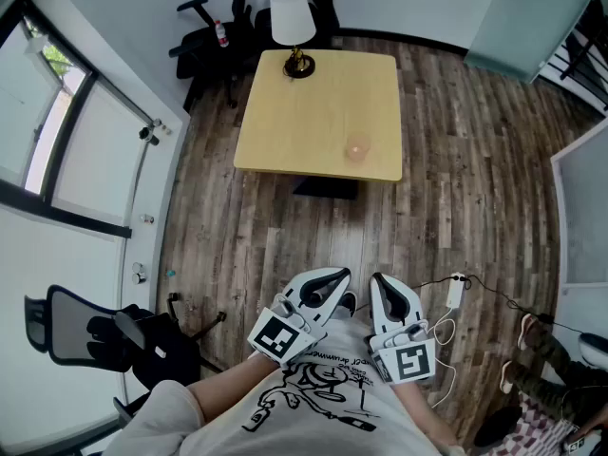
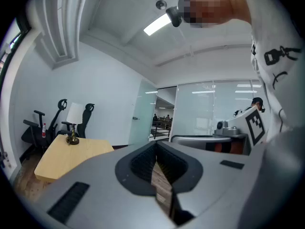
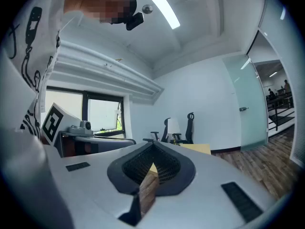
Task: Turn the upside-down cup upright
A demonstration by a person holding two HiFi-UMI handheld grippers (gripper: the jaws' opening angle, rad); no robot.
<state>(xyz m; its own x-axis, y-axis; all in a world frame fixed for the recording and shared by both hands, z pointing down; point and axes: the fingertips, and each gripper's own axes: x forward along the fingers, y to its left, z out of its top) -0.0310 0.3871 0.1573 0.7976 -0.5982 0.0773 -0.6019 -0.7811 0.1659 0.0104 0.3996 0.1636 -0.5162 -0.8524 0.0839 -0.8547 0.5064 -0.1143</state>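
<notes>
A small pale, translucent cup (image 1: 357, 149) stands on the light wooden table (image 1: 313, 112), near its front edge; which way up it is I cannot tell from here. Both grippers are held close to my body, well short of the table and level. The left gripper (image 1: 332, 278) is shut with nothing between its jaws, which also appear closed in the left gripper view (image 2: 155, 162). Beside it, the right gripper (image 1: 380, 285) is shut and empty too, its jaws meeting in the right gripper view (image 3: 151, 168). Neither gripper view shows the cup.
A table lamp (image 1: 293, 27) with a white shade stands at the table's far edge. Black office chairs (image 1: 214, 31) are behind the table, another chair (image 1: 104, 335) sits at my left. A white cable and plug (image 1: 452, 297) lie on the wood floor at my right.
</notes>
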